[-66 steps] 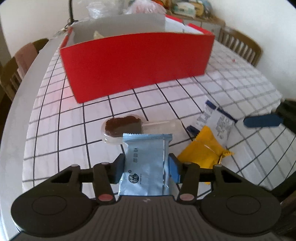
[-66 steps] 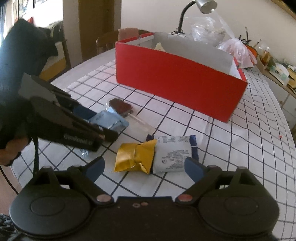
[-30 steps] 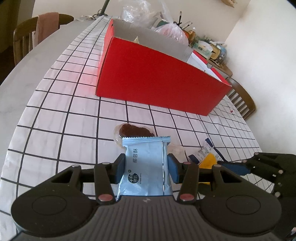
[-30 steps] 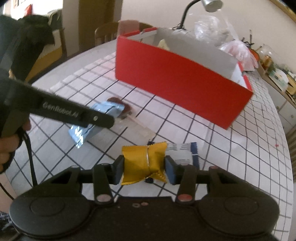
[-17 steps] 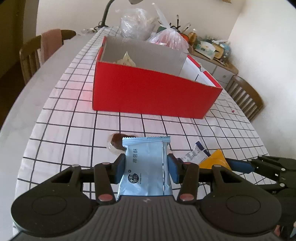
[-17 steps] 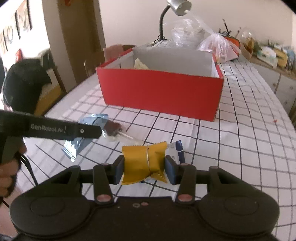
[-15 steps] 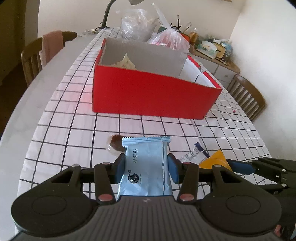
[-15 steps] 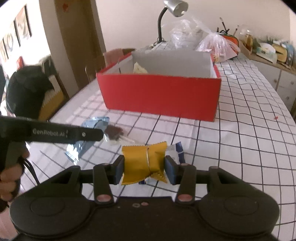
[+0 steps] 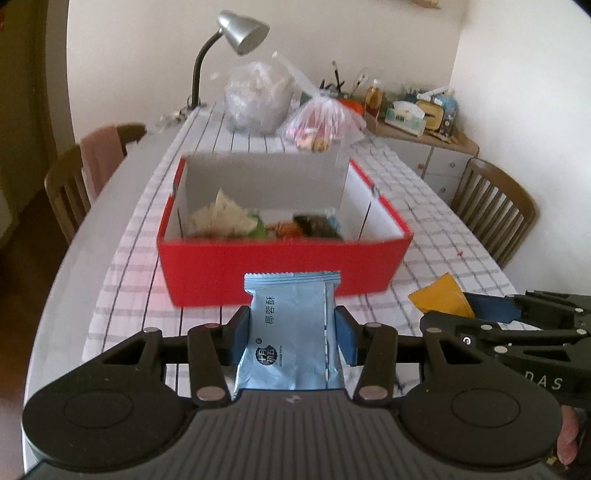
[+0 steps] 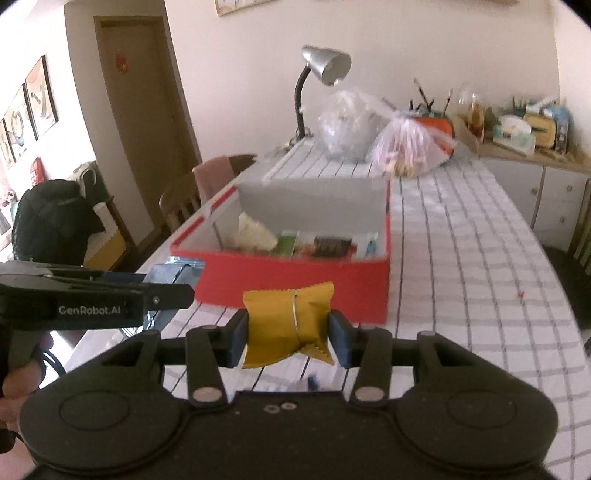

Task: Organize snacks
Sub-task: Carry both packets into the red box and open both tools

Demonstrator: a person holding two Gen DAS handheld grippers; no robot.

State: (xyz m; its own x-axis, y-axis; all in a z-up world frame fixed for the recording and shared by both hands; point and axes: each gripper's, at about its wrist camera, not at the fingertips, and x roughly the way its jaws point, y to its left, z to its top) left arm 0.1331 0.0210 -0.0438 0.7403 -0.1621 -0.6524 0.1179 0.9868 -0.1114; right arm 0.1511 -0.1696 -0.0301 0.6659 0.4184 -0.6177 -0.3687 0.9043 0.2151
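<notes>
My left gripper [image 9: 291,336] is shut on a light blue snack packet [image 9: 291,332], held up in front of the red box [image 9: 284,269]. My right gripper [image 10: 288,332] is shut on a yellow foil snack [image 10: 286,323], also raised before the red box [image 10: 291,284]. The box is open on top with several snacks inside. In the left wrist view the right gripper [image 9: 476,310] and the yellow foil snack [image 9: 439,299] show at the right. In the right wrist view the left gripper [image 10: 177,280] and the blue packet [image 10: 173,275] show at the left.
The checked tablecloth [image 9: 133,295] covers a long table. Behind the box stand a grey desk lamp [image 9: 236,33] and two plastic bags [image 9: 258,96]. Wooden chairs [image 9: 495,210] flank the table. A cluttered sideboard [image 10: 524,155] lines the far wall.
Both grippers have risen with their snacks, so the inside of the red box now shows. The snacks left on the table have dropped out of sight below.
</notes>
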